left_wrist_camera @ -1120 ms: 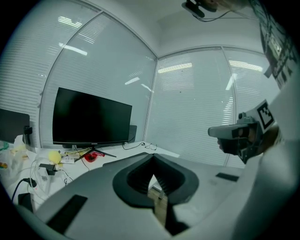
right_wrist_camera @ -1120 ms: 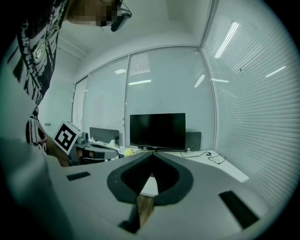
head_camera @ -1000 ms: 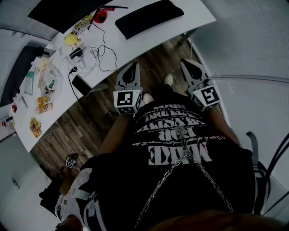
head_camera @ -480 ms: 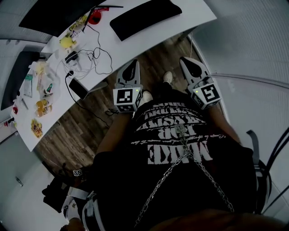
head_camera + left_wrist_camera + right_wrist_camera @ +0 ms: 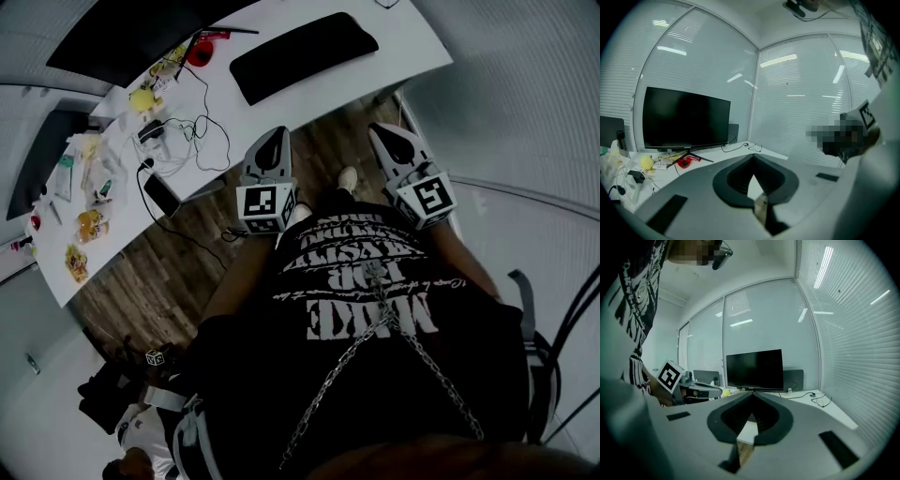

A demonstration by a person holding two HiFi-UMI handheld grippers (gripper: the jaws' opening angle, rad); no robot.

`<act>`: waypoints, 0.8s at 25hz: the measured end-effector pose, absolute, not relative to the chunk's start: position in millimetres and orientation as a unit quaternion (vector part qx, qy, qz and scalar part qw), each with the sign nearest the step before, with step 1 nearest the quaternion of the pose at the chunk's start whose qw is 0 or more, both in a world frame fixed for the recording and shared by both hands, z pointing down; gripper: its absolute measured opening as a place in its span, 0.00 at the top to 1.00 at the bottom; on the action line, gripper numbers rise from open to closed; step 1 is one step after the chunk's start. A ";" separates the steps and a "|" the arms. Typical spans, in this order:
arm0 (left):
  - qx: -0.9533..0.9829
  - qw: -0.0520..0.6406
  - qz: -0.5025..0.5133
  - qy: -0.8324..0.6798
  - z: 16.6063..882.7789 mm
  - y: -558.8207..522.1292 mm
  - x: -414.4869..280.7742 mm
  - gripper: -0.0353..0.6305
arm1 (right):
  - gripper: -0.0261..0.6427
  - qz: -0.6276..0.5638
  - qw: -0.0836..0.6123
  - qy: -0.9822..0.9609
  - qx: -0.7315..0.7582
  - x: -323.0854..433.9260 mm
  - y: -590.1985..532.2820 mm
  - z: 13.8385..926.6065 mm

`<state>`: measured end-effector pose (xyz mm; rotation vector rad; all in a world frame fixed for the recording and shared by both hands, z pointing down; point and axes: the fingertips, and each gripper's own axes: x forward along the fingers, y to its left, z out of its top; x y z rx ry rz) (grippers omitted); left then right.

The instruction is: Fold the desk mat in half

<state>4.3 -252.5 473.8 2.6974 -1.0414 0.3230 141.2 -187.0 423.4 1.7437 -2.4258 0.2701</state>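
Left tool (image 5: 274, 133), right tool (image 5: 381, 129) nearer desk (image 5: 398, 42), both closed, desk mat (image 5: 305, 42) flat

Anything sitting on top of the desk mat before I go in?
Nothing shows on the desk mat: its dark top looks bare, flat on the white desk. Small dark items would be hard to tell; whatever lies beneath it is covered.

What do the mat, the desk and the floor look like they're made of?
Mat: flat matte black with no shine and rounded ends, probably fabric, felt or soft rubber; the view leaves it open.
Desk: smooth, even white top with a thin edge, likely laminate or painted board.
Floor: brown planks with streaky grain and seams, so wood or wood-look laminate.
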 end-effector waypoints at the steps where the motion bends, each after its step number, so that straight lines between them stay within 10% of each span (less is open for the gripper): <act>1: 0.920 0.114 0.110 -0.360 472.2 -255.2 8.2 0.94 | 0.97 0.084 0.068 -0.810 0.576 144.6 -190.5 421.8; 20: 0.888 0.108 0.101 -0.435 446.0 -277.0 50.9 0.94 | 0.97 0.063 0.027 -0.862 0.503 205.4 -228.4 406.8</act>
